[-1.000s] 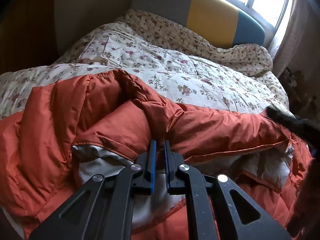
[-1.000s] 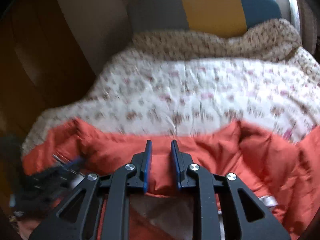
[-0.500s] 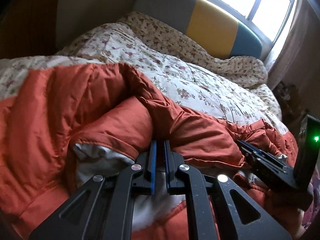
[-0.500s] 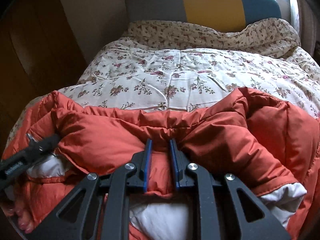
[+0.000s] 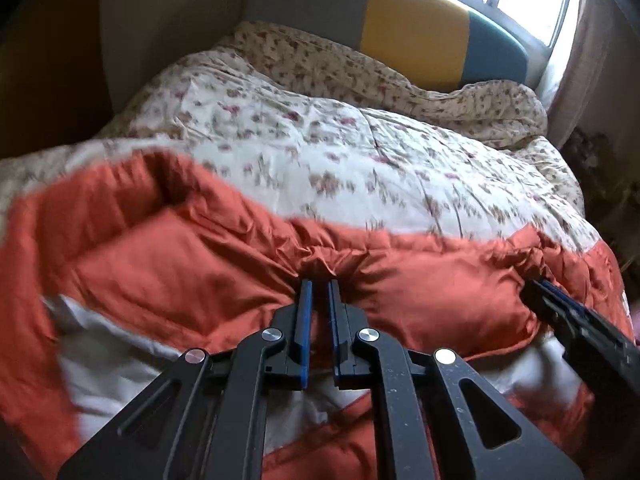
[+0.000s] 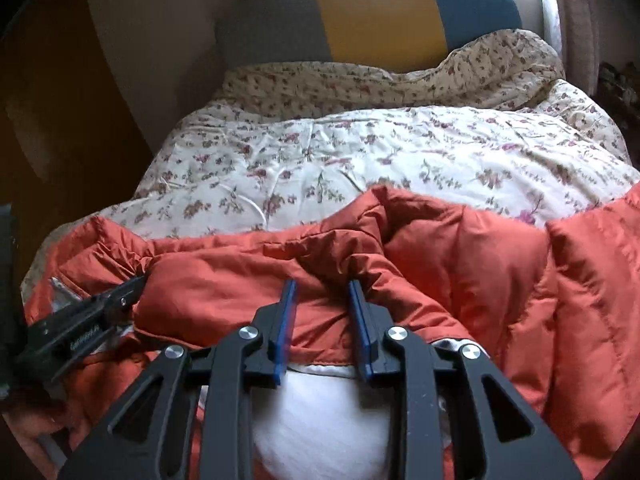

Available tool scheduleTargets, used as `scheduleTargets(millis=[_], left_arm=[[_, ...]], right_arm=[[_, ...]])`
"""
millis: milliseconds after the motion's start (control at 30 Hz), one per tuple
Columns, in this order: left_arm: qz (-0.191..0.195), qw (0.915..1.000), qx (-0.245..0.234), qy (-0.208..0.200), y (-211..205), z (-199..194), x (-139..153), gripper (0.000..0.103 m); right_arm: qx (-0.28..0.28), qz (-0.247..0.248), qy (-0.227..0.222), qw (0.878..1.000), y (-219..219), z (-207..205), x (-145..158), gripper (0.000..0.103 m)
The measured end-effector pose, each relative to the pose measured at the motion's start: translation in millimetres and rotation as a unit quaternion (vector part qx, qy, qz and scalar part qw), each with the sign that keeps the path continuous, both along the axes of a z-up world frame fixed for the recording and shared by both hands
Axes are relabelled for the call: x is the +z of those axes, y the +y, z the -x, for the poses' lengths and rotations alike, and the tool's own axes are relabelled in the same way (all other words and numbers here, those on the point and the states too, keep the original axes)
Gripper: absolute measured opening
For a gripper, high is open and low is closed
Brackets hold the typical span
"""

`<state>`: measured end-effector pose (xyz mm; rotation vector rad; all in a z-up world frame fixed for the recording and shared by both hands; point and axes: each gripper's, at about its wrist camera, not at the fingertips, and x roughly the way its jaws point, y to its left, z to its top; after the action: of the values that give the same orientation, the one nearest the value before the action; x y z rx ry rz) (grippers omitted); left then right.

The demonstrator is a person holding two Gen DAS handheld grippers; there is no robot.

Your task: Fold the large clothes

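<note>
The puffy orange down jacket with white lining lies across the floral-quilted bed, folded edge toward twelve o'clock. The left claw is clenched on that fold to pin it; the right claw has just been opening, fabric loose between its jaws, likely letting go.

Both wrist views look close, downward (sharing the bed).
</note>
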<state>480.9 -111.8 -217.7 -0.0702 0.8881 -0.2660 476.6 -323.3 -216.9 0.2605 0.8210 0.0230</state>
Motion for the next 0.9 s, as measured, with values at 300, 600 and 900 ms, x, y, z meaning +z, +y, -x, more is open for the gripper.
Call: scheduleTargets(millis=[300,600,900], left_arm=[[-0.013,0.9998,-0.003,-0.017,-5.2,2.0,-11.6,0.007],[-0.008,0.9998,0.001,-0.018,-2.8,4.1,-2.9,0.007],[-0.02,0.9978,0.037,-0.05,30.9,30.5,15.6,0.007]], right_arm=[[-0.003,0.046,0.013,0.999,15.5,-9.5,-16.8,0.026],[-0.001,0.033,-0.003,0.999,10.2,0.8,-5.5,0.03],[-0.027,0.015,-0.013,0.999,-11.8,29.6,8.3,0.04]])
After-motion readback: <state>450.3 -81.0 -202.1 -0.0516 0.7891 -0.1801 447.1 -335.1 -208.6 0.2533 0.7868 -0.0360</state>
